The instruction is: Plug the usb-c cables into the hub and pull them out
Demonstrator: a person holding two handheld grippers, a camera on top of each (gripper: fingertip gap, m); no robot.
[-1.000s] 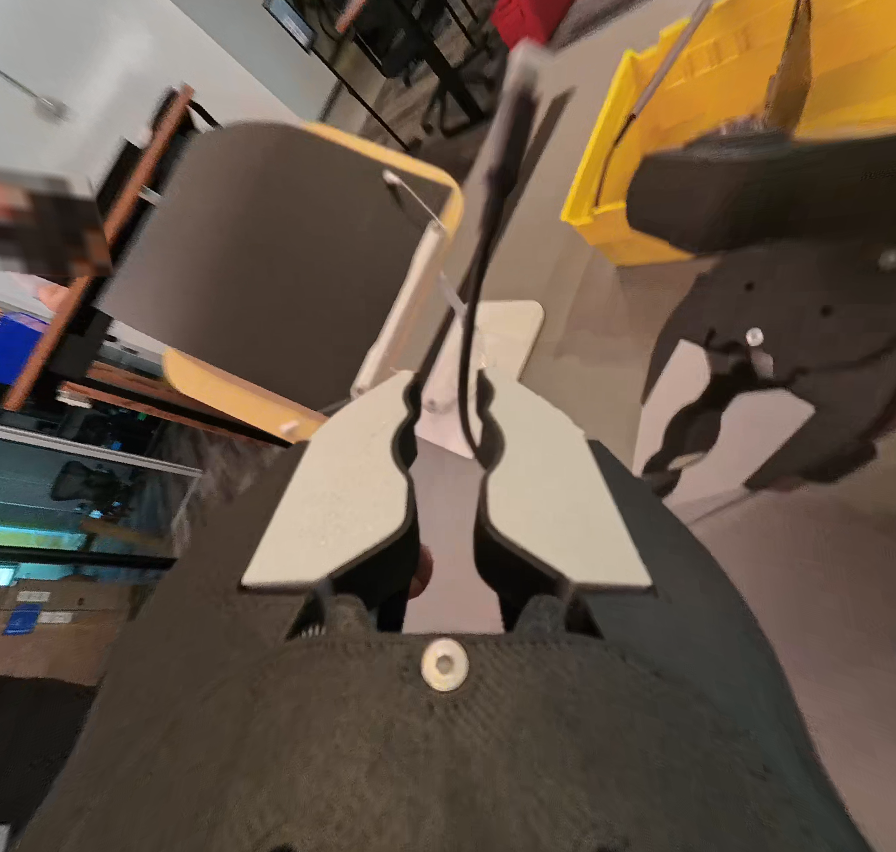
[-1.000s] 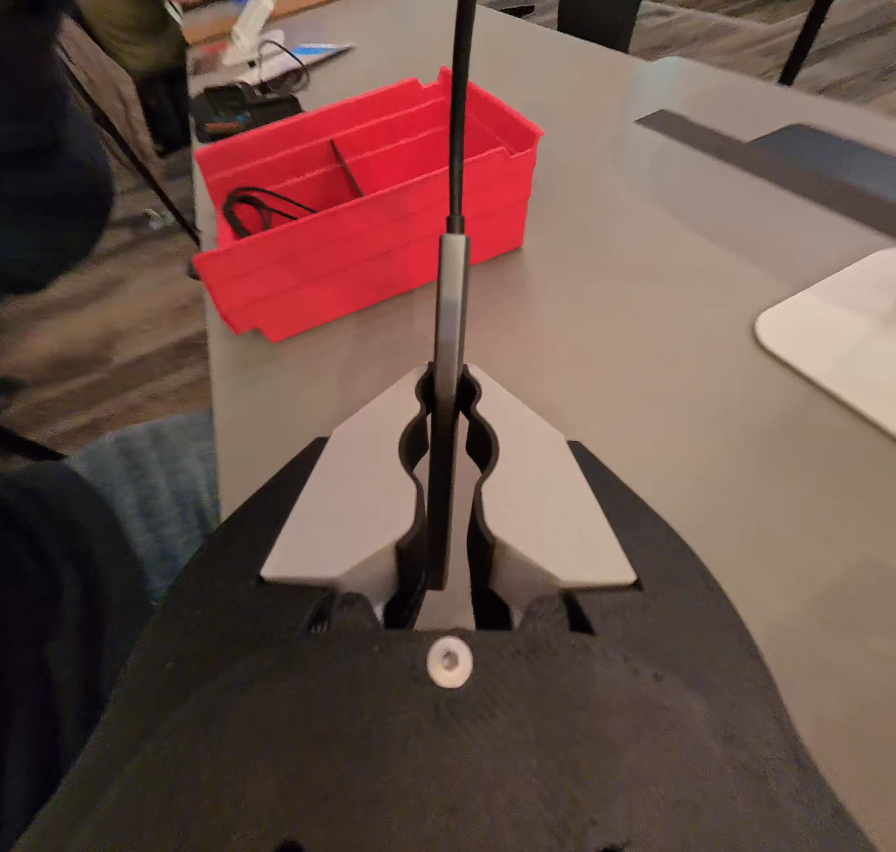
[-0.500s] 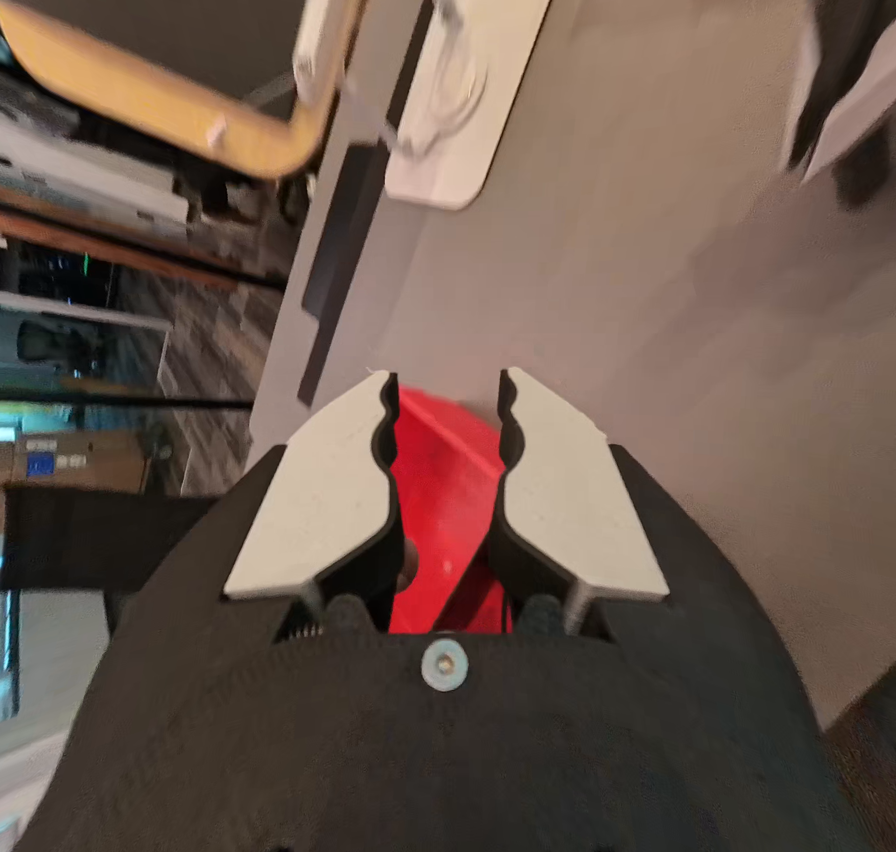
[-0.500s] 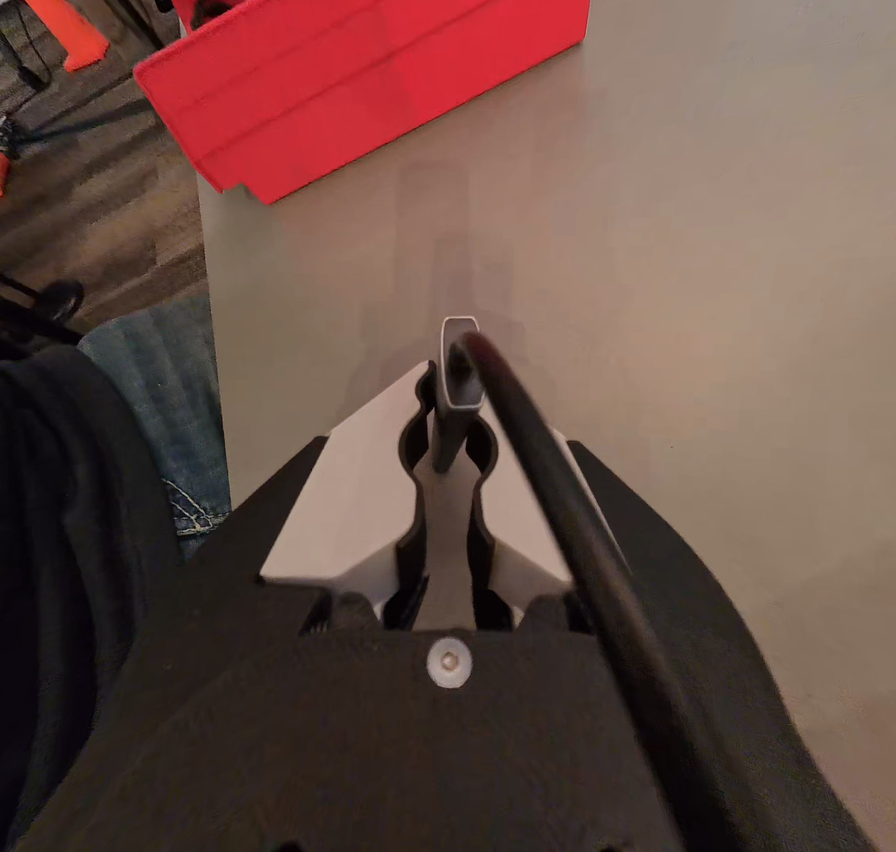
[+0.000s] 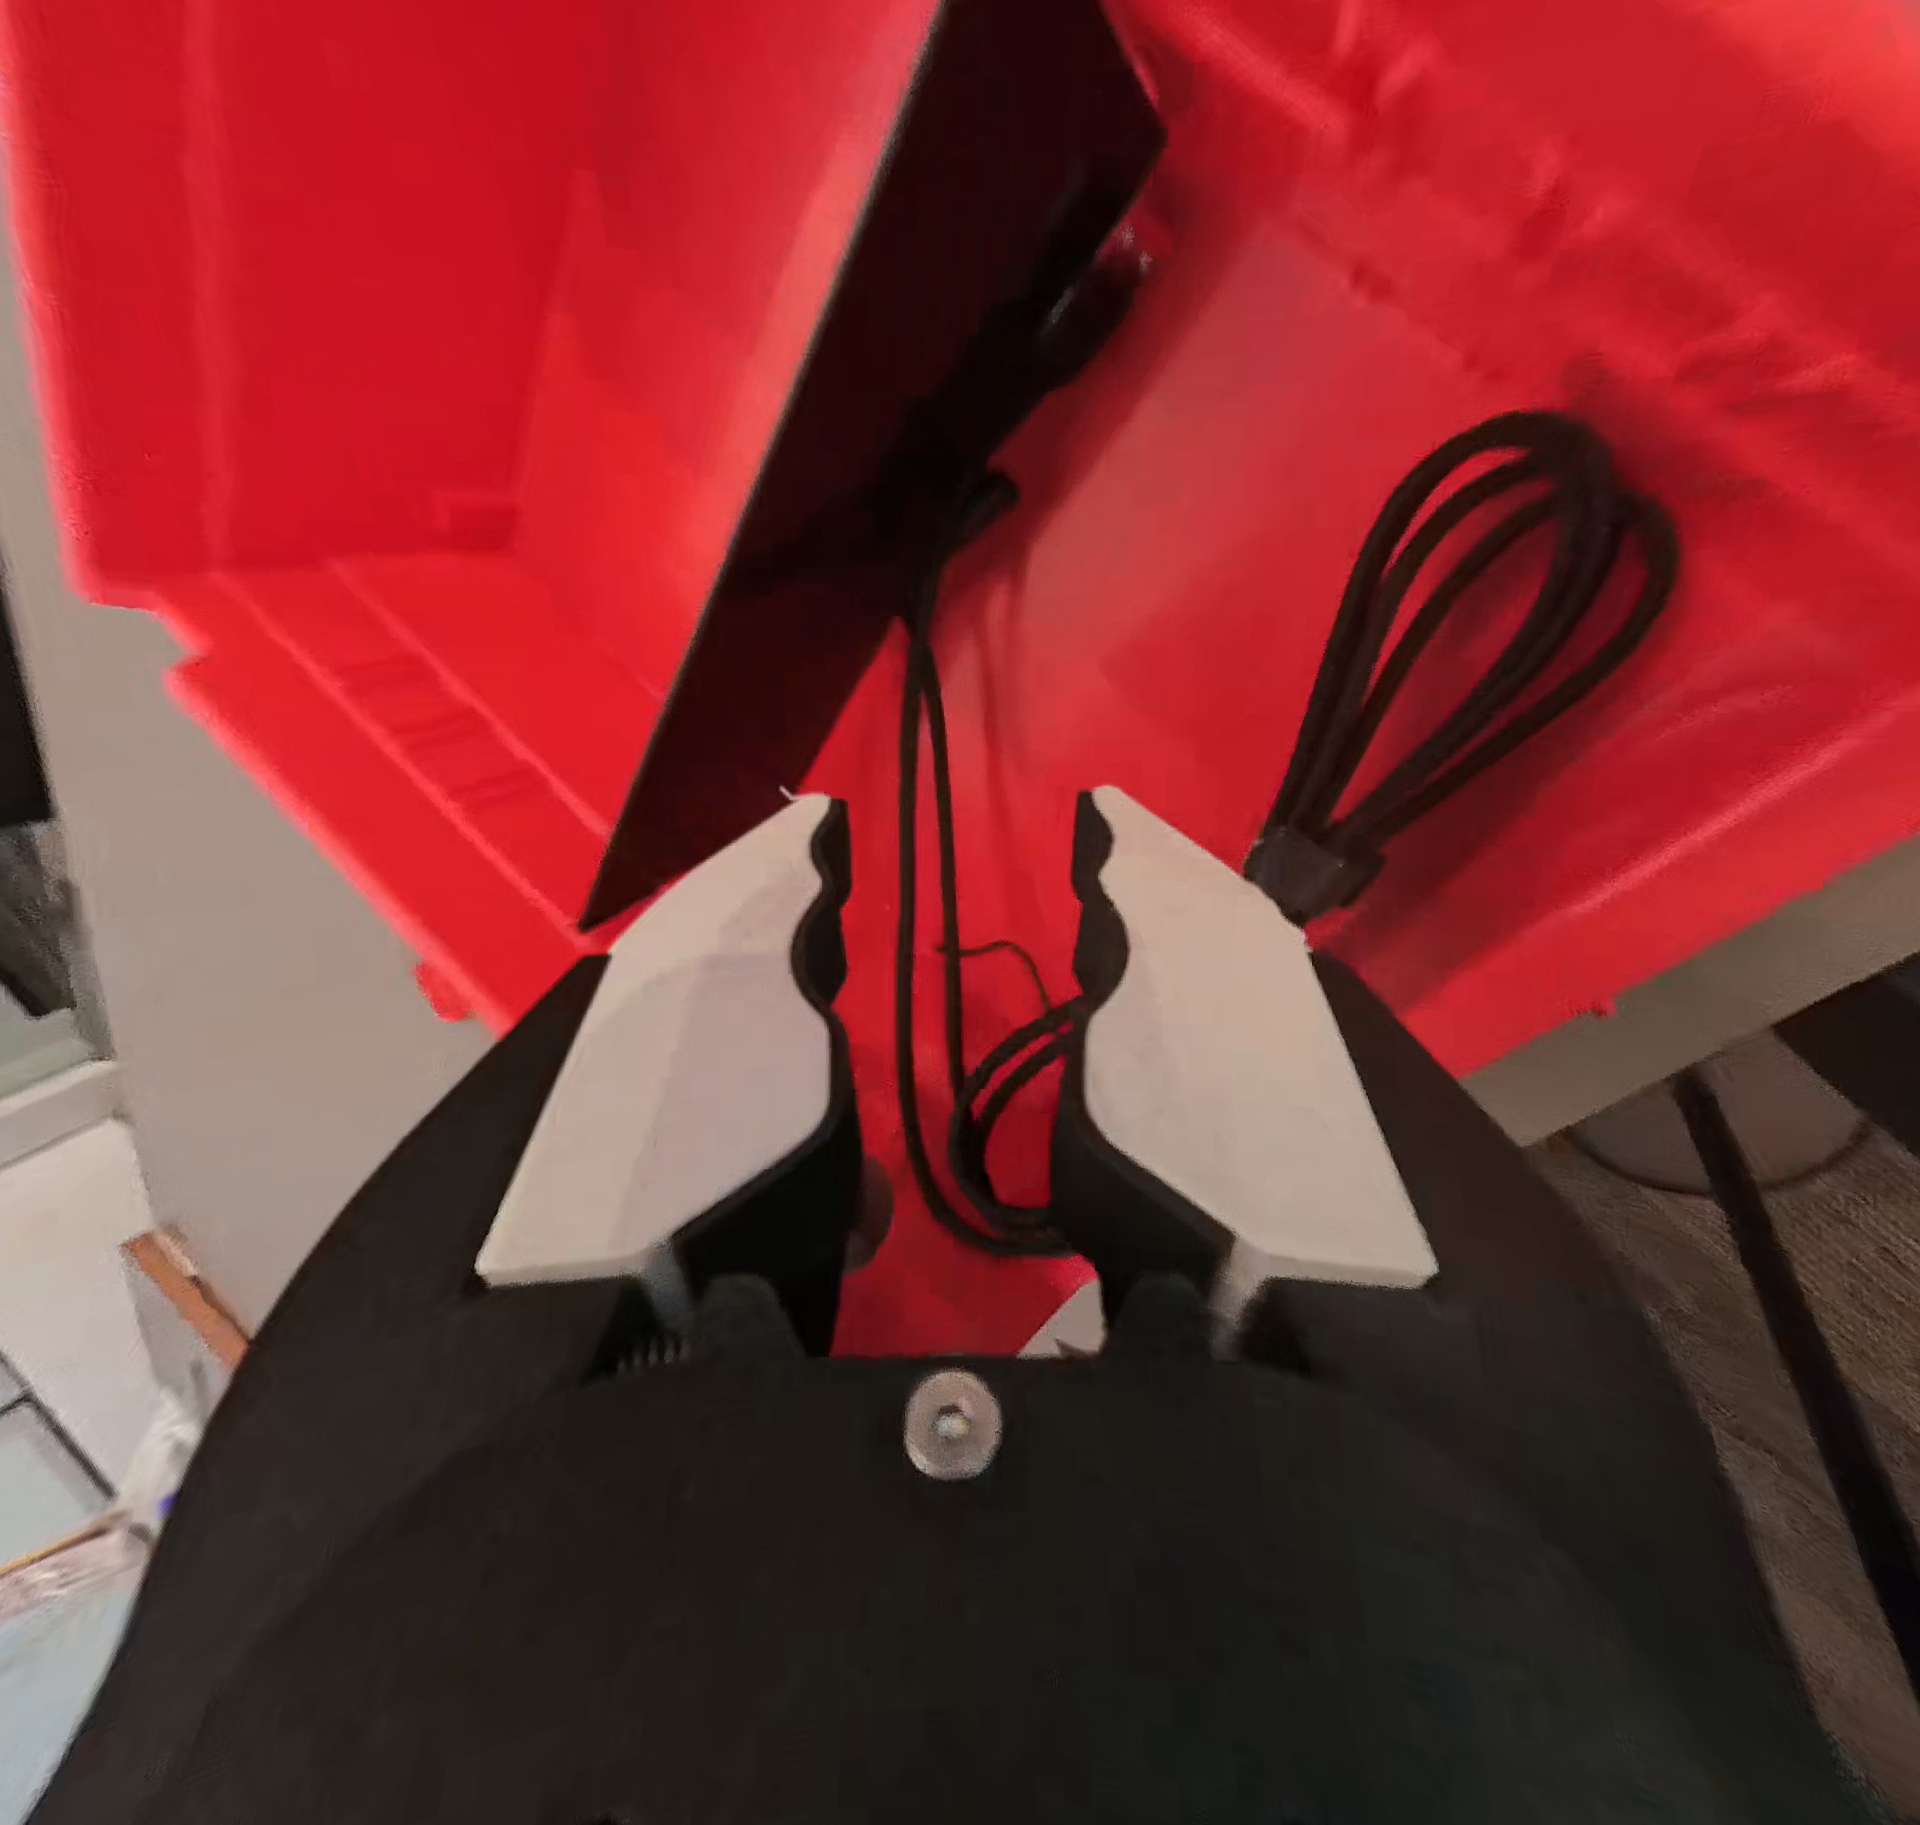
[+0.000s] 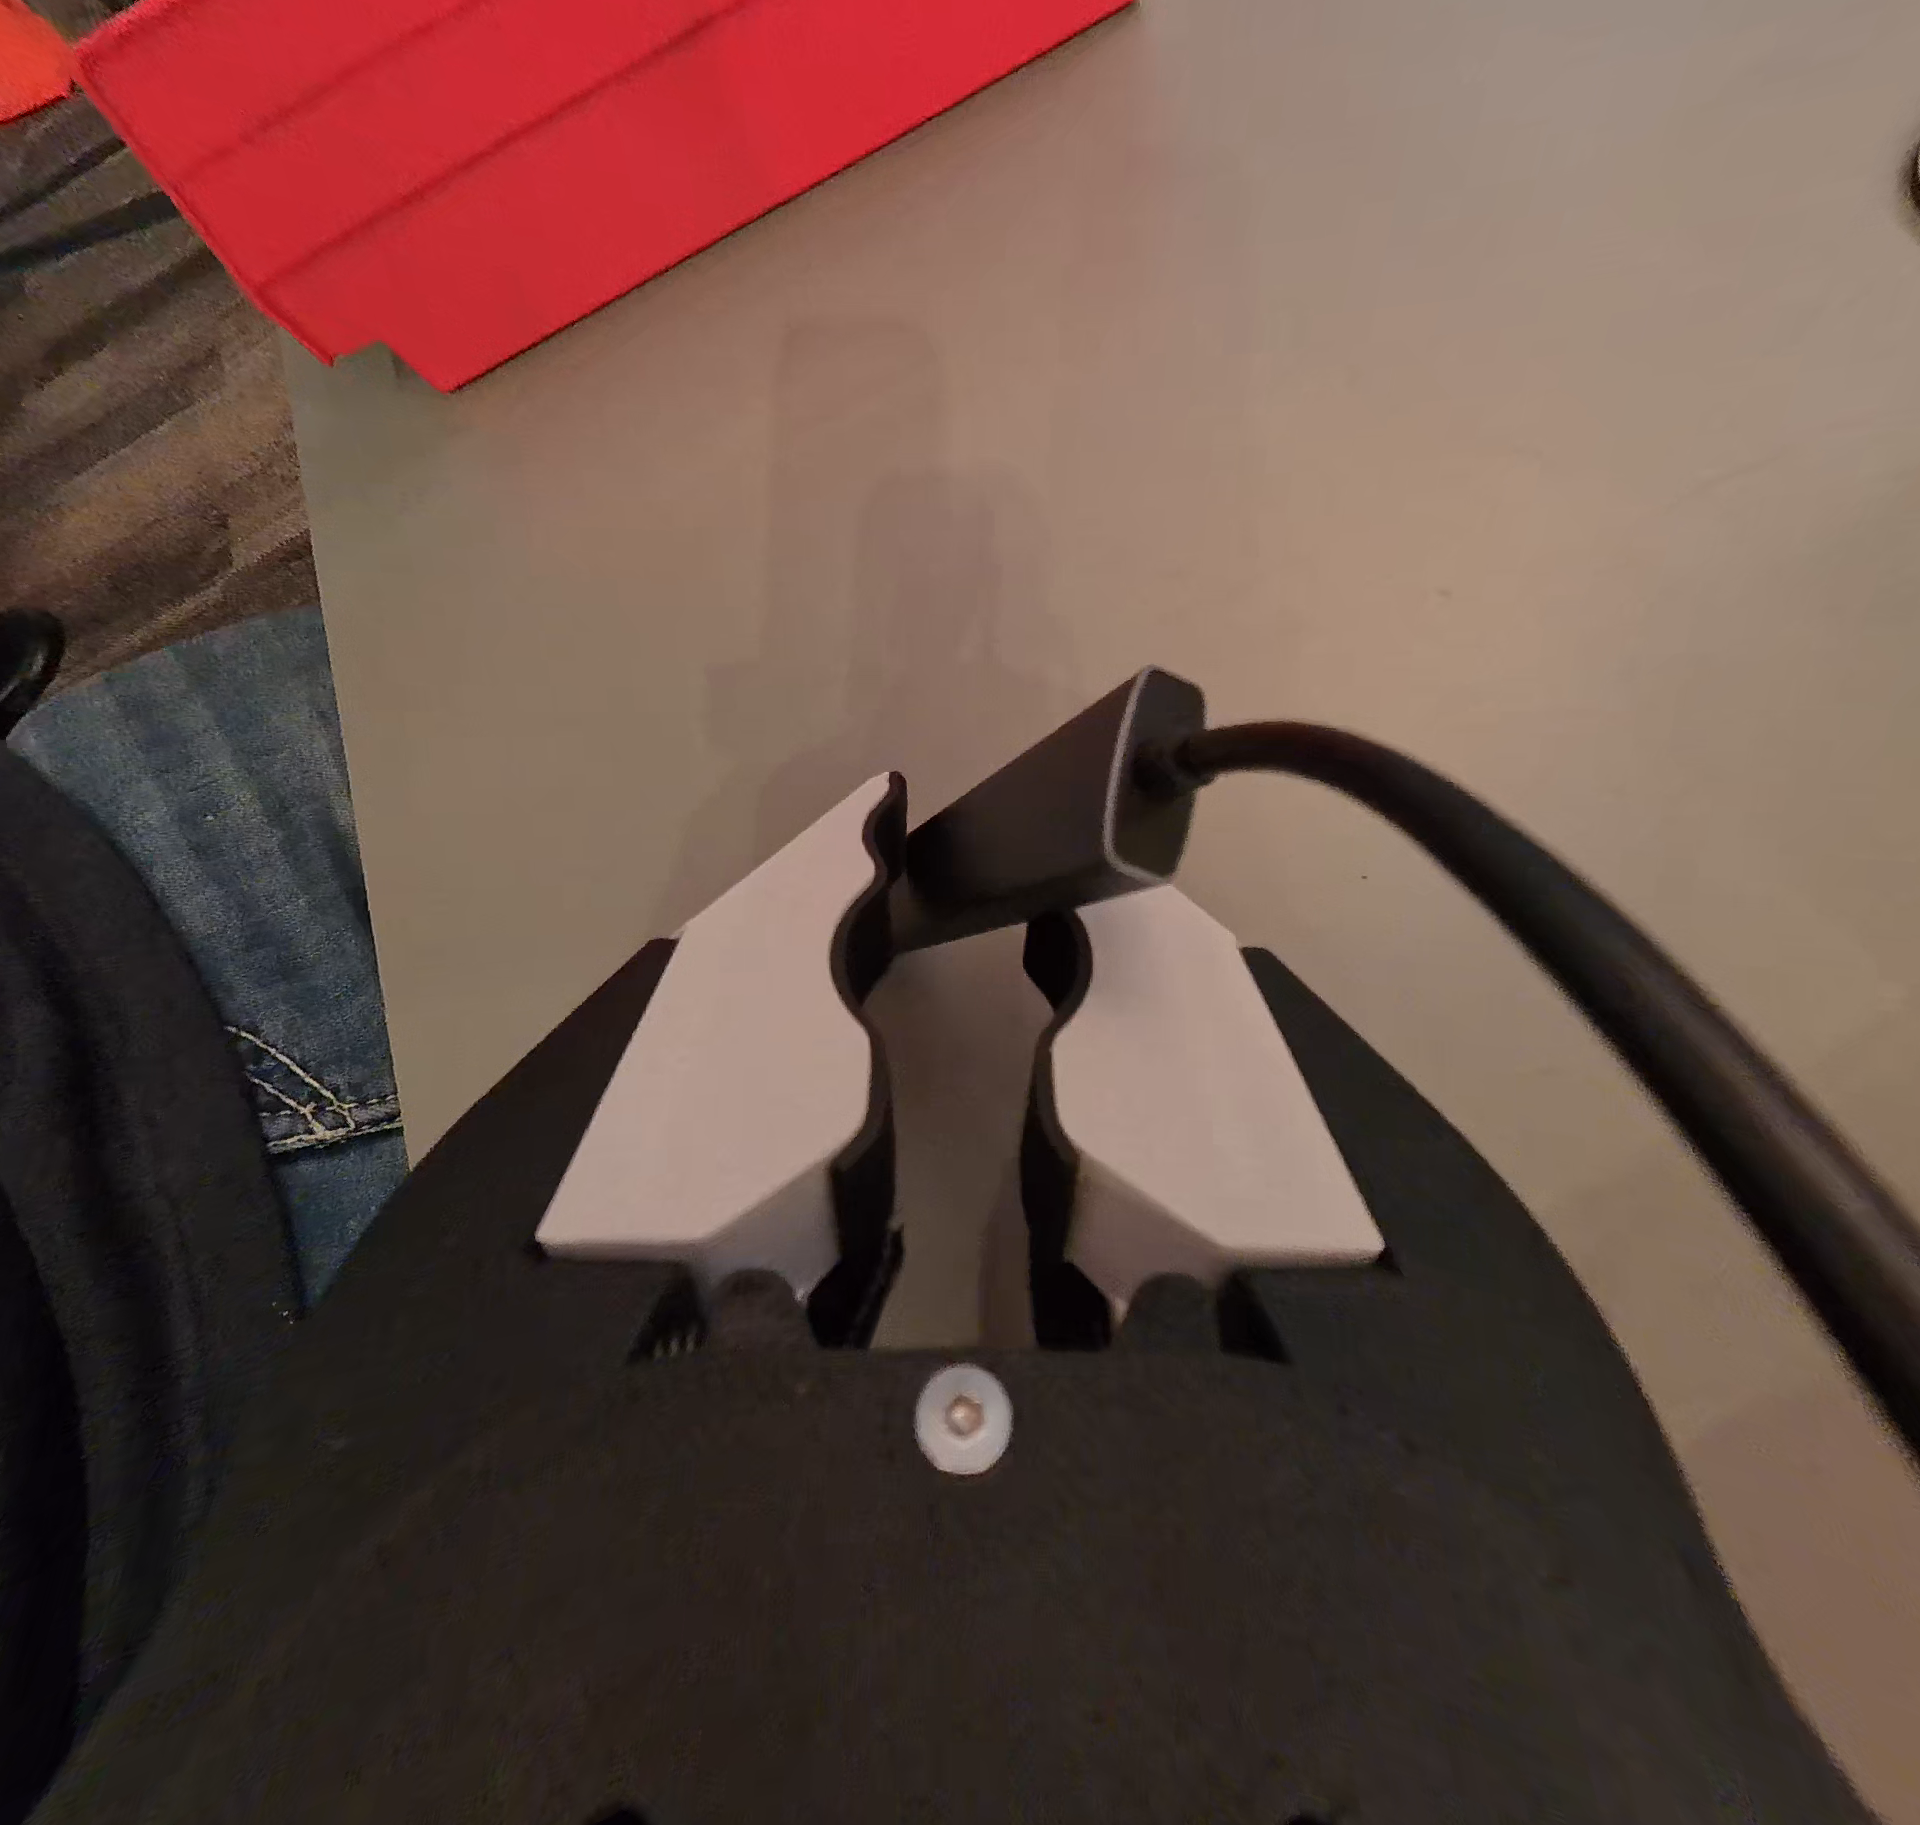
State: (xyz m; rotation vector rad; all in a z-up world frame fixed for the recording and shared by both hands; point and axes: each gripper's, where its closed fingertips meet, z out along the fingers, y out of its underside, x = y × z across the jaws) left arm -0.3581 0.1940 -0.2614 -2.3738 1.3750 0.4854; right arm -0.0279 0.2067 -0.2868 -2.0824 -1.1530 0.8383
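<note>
The grey tabletop (image 6: 1351, 425) carries a red bin (image 6: 582, 102) at its far left corner, close to the table's left edge. Inside the bin, a black divider (image 5: 935, 341) separates two compartments; the near one holds a bundled black cable (image 5: 1475, 653) against the right wall and a looser usb-c cable (image 5: 925, 892) running along the floor beside the divider. The left gripper (image 5: 956, 840) hovers over this loose cable, jaws spread and grasping nothing. The right gripper (image 6: 966, 840) rests at the near edge, jaws parted, with the dark hub (image 6: 1049, 830) tilted loosely across its tips and its thick lead (image 6: 1558, 923) trailing right. The step in hand appears to be fetching a cable: descending squarely over one strand, clear of the divider, should avoid snagging the bundle.
</note>
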